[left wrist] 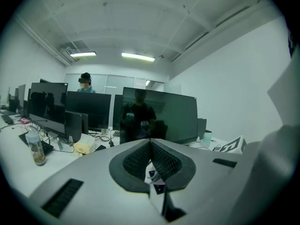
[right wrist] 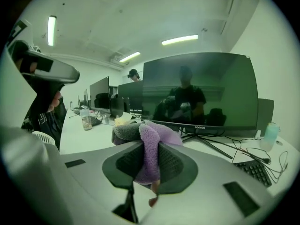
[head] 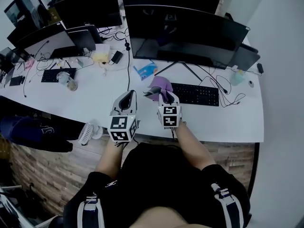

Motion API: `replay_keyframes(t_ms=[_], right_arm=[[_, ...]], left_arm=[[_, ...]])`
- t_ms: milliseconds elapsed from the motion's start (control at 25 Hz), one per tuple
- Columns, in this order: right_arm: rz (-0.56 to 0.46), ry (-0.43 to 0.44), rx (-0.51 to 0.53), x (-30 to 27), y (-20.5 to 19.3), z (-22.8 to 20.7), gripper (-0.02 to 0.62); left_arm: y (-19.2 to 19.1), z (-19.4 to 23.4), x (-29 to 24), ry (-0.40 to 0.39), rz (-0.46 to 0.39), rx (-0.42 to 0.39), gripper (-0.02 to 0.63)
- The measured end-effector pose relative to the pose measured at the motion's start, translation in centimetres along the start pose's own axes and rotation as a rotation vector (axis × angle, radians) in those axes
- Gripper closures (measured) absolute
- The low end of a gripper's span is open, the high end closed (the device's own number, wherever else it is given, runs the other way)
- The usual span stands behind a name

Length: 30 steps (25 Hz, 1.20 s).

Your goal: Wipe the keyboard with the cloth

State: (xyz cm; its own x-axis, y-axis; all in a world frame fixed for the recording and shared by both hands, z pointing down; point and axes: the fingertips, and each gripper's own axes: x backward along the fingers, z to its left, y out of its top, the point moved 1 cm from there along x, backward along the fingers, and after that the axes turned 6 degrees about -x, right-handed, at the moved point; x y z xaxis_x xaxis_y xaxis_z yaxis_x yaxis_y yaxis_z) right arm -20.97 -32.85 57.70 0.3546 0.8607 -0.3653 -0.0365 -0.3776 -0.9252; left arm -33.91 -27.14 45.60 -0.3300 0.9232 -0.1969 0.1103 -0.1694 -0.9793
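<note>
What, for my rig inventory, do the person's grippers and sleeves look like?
The left gripper and right gripper have light grey moulded bodies, each carrying a white cube with black square markers. Each claw's pads are dark and ribbed. The person wears a black short-sleeved top.

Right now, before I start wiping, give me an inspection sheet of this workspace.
Surface: white desk, bare right in front of the person.
Job's things: purple cloth clamped in the right hand-held gripper, by the left end of the black keyboard.
Clutter: blue packet, pale bottle, clear jar, small fan at the desk edge.
Grippers: left hand-held gripper shut, empty; right shut on the cloth.
Cables: black cables loop right of the keyboard.
Surroundings: dark monitors; another person at a far desk.
</note>
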Motion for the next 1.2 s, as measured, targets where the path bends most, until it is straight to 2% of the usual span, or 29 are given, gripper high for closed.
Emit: replay_keyframes(t_ms=[160,360,600,880,1200], right_arm=[[0.066,-0.003,0.013,-1.7,-1.7,0.7,0.505],[0.154,-0.009,0.095,-3.9,-4.7,0.8,0.505],[0.276,-0.030,0.083,-6.1,-8.0,0.0,0.505],[0.383,-0.069,0.121,-8.6,-10.9,-0.9,0.506],[0.392,-0.072,0.152,-9.0,-11.5,-1.1,0.506]], left_arm=[[-0.3,1.1,0.7,0.011,0.008,0.013,0.594],[-0.8,2.1,1.1,0.022,0.013,0.017,0.594],[-1.2,3.1,1.3,0.042,0.020,0.025,0.594],[-1.6,4.5,1.5,0.062,0.026,0.022,0.594],[-2.0,4.9,1.1,0.065,0.032,0.040,0.594]])
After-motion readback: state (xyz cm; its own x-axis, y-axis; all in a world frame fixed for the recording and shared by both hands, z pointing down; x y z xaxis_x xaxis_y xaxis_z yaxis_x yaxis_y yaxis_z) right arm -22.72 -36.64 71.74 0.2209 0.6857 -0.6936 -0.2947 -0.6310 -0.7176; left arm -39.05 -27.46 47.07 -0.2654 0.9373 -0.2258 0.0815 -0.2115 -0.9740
